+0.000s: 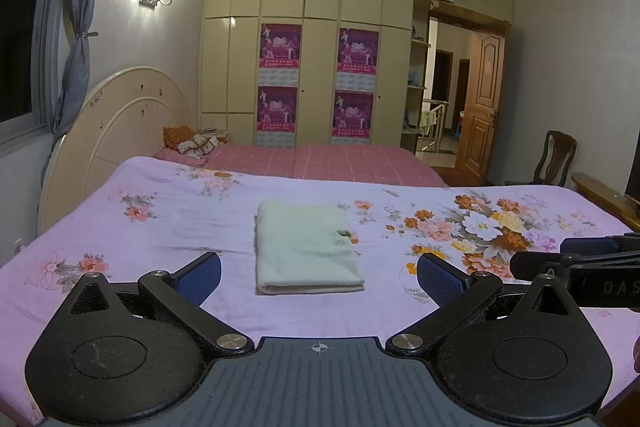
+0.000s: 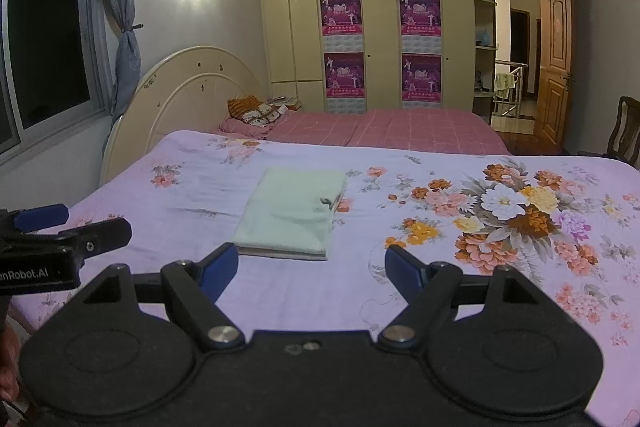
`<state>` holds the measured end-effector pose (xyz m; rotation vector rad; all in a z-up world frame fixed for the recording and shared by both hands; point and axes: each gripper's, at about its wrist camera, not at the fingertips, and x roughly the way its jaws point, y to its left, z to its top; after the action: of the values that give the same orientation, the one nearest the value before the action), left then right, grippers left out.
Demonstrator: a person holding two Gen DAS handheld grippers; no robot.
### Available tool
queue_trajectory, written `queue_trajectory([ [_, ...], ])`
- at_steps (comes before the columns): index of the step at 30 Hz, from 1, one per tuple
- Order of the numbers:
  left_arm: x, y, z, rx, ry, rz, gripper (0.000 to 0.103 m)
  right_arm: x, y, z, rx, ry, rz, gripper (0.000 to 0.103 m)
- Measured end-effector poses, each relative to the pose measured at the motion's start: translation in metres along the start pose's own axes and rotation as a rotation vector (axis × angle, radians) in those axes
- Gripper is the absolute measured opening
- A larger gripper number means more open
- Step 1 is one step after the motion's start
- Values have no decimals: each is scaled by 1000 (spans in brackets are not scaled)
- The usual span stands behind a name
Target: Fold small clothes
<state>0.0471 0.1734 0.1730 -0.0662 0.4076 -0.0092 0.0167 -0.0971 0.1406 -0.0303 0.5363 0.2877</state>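
The pale green garment (image 1: 306,247) lies on the bed's floral sheet (image 1: 160,227) as a tidy rectangle, its layered edge facing me and a small dark tag or mark showing near its right side. It sits just ahead of my left gripper (image 1: 319,277), roughly centred between the spread blue pads, and a little left of centre ahead of my right gripper (image 2: 312,269). Both grippers are released, jaws wide apart, holding nothing, and neither touches the cloth. I judge the folding of this piece finished or nearly so: the edges look square and no sleeve or loose flap trails out. If one more fold is wanted, I would need to bring a pad under the near edge and pinch all layers together; otherwise the next move is to set it aside. Beyond it lie the pink checked bedding (image 1: 320,163) and the wardrobe (image 1: 304,39).
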Motion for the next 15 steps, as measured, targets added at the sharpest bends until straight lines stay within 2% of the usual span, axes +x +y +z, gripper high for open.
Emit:
queue_trajectory([
  [15, 5, 5, 3, 0, 7, -1, 103, 0, 0, 0, 2, 2, 0, 80],
])
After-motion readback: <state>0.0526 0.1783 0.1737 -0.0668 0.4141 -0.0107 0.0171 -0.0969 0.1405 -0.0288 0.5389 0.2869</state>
